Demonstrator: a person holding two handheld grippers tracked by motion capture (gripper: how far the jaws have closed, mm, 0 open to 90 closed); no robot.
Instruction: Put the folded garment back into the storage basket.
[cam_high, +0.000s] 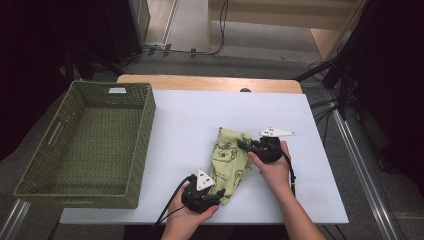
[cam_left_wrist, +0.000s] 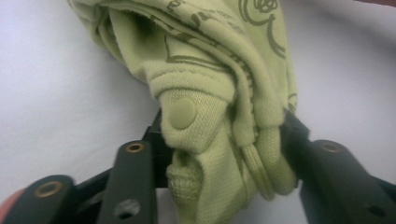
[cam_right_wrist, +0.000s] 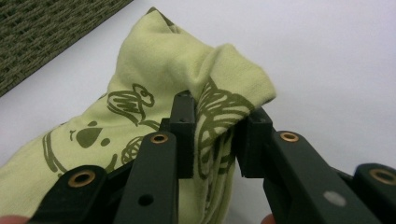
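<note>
At nine o'clock on the white counter (cam_high: 190, 115) stands one green woven basket (cam_high: 87, 145), and we see nothing inside it.

Moving right, at about six o'clock sit our left tongs (cam_high: 209, 196). In the left gripper view they (cam_left_wrist: 224, 154) are part-closed around the lower end of the garment (cam_left_wrist: 205, 70), a bunched hem with one snap button; the cloth presses against both jaws, so we read it as gripped.

The garment (cam_high: 231, 157) lies just right of the counter's middle, running from that near end up toward one o'clock. There is one of it: a small light-green knitted piece printed with a bear face.

At its upper end, toward three o'clock, our right tongs (cam_high: 246, 145) are narrowed onto a raised fold (cam_right_wrist: 215, 126), with cloth pinched between the pads.

We judge the garment light, soft and limp: it will sag and fold wherever it is unsupported, and it should not slip much on the pads. The thicker hem and the doubled folds are the surest places to hold, since a single layer could slide out. Holding it at both ends keeps it spread.
</note>
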